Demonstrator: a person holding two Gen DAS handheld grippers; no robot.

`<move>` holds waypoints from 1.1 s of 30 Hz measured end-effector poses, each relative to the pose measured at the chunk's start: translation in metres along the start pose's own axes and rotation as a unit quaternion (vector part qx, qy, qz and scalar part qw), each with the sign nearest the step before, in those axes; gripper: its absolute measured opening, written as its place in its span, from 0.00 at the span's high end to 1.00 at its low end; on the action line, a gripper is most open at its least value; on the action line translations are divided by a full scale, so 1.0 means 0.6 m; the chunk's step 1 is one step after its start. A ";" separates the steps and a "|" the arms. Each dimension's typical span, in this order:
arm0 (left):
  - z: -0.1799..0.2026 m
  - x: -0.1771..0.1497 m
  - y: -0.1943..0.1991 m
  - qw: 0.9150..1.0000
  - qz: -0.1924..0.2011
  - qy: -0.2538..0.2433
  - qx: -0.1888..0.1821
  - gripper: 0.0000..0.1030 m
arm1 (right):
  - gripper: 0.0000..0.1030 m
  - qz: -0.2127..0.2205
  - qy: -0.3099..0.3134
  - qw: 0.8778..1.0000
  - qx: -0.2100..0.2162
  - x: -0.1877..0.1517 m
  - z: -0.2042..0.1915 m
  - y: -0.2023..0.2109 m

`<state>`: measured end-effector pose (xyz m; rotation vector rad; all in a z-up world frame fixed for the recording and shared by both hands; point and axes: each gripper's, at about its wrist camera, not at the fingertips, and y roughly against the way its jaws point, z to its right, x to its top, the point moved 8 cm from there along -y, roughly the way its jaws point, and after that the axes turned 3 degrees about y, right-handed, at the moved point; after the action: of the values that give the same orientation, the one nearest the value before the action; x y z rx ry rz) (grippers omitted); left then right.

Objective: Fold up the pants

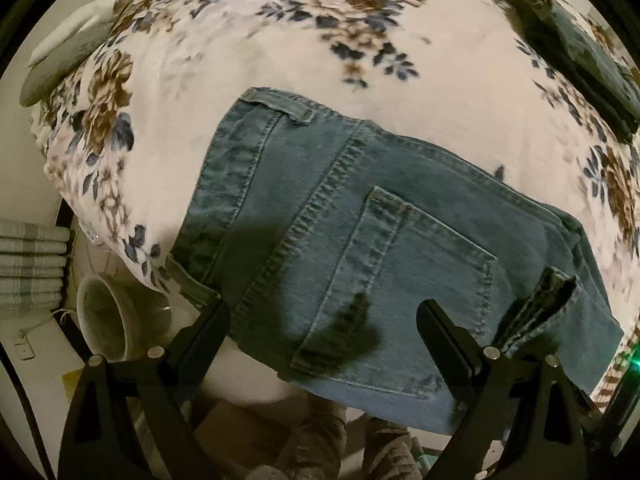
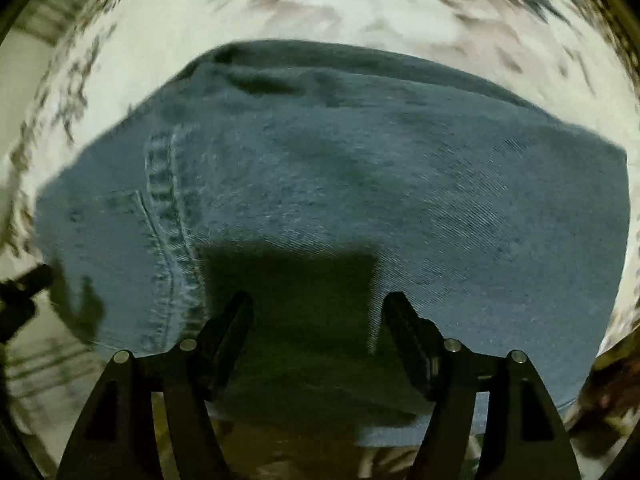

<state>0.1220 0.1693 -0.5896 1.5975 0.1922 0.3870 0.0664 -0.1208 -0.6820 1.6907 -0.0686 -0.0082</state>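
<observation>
Blue denim pants (image 1: 360,216) lie folded on a floral blanket (image 1: 224,60), back pocket (image 1: 408,280) up, waistband toward the upper left. My left gripper (image 1: 324,320) is open just above the pants' near edge, holding nothing. In the right wrist view the same pants (image 2: 360,168) fill the frame, blurred. My right gripper (image 2: 318,308) is open over the near edge of the denim, its shadow between the fingers. A raised fold of denim (image 1: 536,312) stands by the left gripper's right finger.
A dark folded garment (image 1: 580,60) lies at the blanket's far right. A grey-white pillow (image 1: 68,52) sits at the far left. Below the bed edge are a white cup-shaped object (image 1: 108,320), stacked striped cloth (image 1: 32,268) and a cardboard box (image 1: 240,424).
</observation>
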 end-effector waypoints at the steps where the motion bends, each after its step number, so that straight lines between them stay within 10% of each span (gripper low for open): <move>1: -0.005 0.000 -0.003 1.000 0.000 0.003 0.001 0.07 | 0.25 -0.001 0.006 1.000 -0.009 -0.001 -0.006 -0.002; 15: -0.080 -0.005 -0.040 0.994 -0.016 0.105 -0.032 0.07 | 0.26 -0.007 0.033 0.999 0.012 -0.014 -0.102 0.003; 19: -0.141 -0.020 -0.084 0.955 -0.038 0.254 -0.145 0.08 | 0.26 -0.012 0.024 1.000 0.017 -0.019 -0.108 0.003; 24: -0.204 -0.032 -0.117 0.916 -0.019 0.355 -0.186 0.11 | 0.26 -0.030 -0.001 0.999 0.030 0.011 -0.102 -0.006; 33: -0.198 -0.016 -0.085 0.928 0.043 0.318 -0.189 0.69 | 0.26 -0.036 -0.006 0.999 0.022 0.053 -0.085 -0.018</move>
<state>0.0762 0.2801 -0.6383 1.0579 0.5107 0.9506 0.1008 -0.0705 -0.6853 1.7361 -0.0168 -0.0701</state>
